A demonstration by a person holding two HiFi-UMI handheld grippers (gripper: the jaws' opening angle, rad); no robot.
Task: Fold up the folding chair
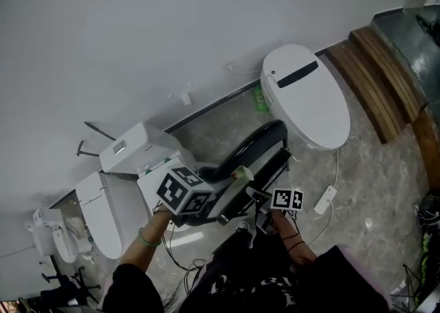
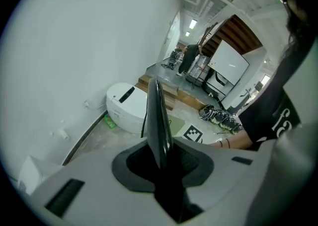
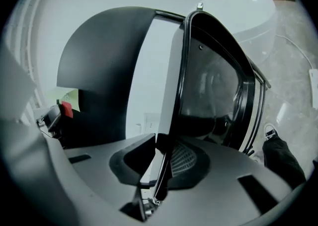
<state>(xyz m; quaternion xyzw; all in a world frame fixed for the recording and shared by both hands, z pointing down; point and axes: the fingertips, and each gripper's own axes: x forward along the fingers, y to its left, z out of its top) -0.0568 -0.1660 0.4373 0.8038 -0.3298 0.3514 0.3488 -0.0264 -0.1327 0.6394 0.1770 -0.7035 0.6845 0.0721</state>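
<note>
1. At the far left a white toilet and a boxy white unit stand against the wall, just beside the person's left arm. A swing of the chair that way could knock into them.
2. The left tool is clamped on a thin black panel of the folding chair, which shows edge-on between its jaws. That edge is narrow and smooth. I'd judge the hold could slide off if the panel is levered hard.
3. The chair sits in the middle, near the person's legs and between both tools. It looks only partly folded: the backrest and the seat frame stand apart, with the wall showing between them.
4. The right tool is closed on the rim of the seat frame. Uneven pushing from the two hands could bind the hinge or twist the rim out of the jaws.
5. To the right, a large white toilet stands just beyond the chair. A white power strip and its cable lie on the floor nearby, and a leg could snag them.
</note>
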